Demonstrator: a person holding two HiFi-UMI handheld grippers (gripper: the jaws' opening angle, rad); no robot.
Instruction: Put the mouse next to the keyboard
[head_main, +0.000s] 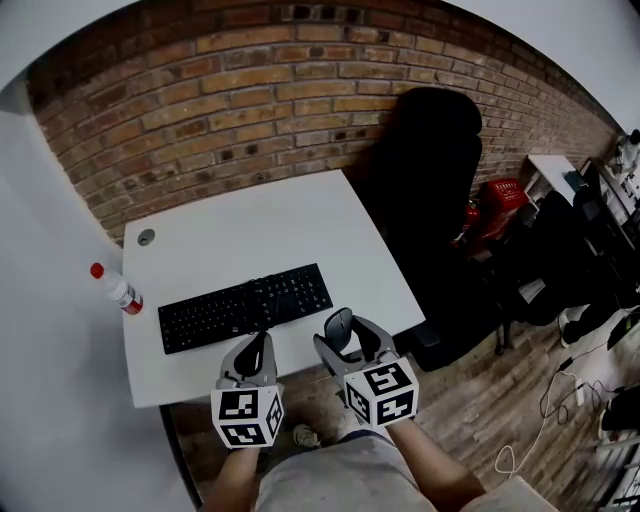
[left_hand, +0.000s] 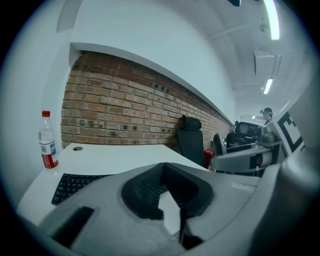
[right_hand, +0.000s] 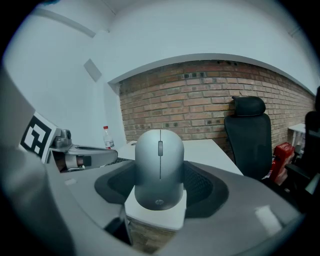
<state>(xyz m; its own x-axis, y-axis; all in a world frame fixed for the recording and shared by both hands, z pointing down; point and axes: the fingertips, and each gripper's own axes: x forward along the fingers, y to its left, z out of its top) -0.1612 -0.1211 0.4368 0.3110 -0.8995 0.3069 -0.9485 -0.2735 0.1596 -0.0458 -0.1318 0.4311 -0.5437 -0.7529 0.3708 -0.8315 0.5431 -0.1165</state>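
- The left gripper (head_main: 262, 342) hangs over the near edge of the white bench (head_main: 260, 225), its jaws together and nothing between them.
- To its right, the right gripper (head_main: 342, 335) is clamped on the grey mouse (right_hand: 159, 165), pads pressed to both its flanks. The mouse sits at the bench's near edge; whether it rests on the surface or is lifted cannot be told.
- Just beyond, the black keyboard (head_main: 245, 308) lies across the bench, its right end near the mouse and slightly farther back.
- By this showing the grasp is made; setting the mouse down beside the keyboard and letting go remain.
- A red-capped bottle (head_main: 118, 290) stands at the far left edge.
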